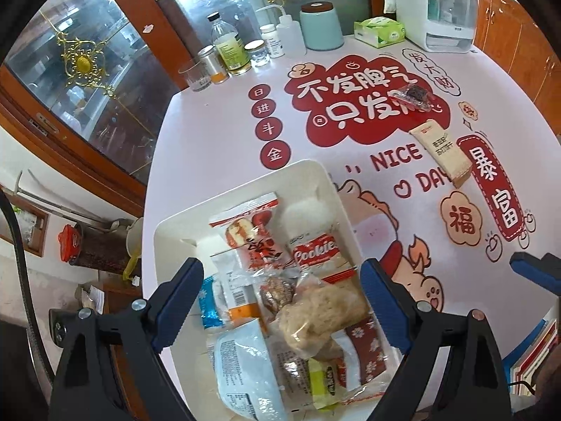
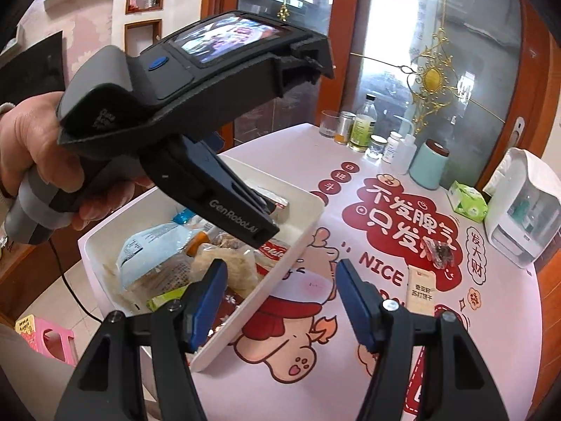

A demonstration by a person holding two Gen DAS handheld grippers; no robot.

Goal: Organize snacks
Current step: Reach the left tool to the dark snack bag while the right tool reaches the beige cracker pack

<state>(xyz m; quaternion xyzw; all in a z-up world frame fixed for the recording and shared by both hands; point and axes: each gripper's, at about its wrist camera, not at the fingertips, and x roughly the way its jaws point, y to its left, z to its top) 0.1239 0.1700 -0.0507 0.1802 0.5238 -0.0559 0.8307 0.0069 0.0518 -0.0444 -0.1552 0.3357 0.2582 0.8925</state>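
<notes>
Nearest in the left wrist view, the left gripper (image 1: 280, 301) hangs over the white tray (image 1: 308, 172), jaws spread wide and released, nothing pinched; the packets lie below its blue pads (image 1: 175, 301) without clear contact. Only this view looks straight into the tray: a pale blue packet (image 1: 245, 368), a beige lumpy snack (image 1: 315, 319), a Cookies pack (image 1: 315, 252) and a red-and-white pack (image 1: 245, 231), all heaped together.

The right wrist view alone shows a hand (image 2: 35, 154) around the left gripper's handle, and that tool's small lit screen (image 2: 224, 38). Here the right gripper (image 2: 280, 301) is parted about halfway and empty, its left pad (image 2: 207, 301) over the tray's near edge (image 2: 266, 287), its right pad over the printed tablecloth (image 2: 315, 368); whether it touches the tray, I cannot tell.

Further out on the cloth, 2 snacks lie outside the tray: a tan cracker pack (image 1: 443, 154) and, just beyond it, a dark clear-wrapped sweet (image 1: 415, 96).

At the table's far edge stand bottles (image 1: 229, 49), a glass (image 1: 194, 73), a teal canister (image 1: 320, 26), a green tissue pack (image 1: 378, 29) and a white box (image 1: 438, 10).
</notes>
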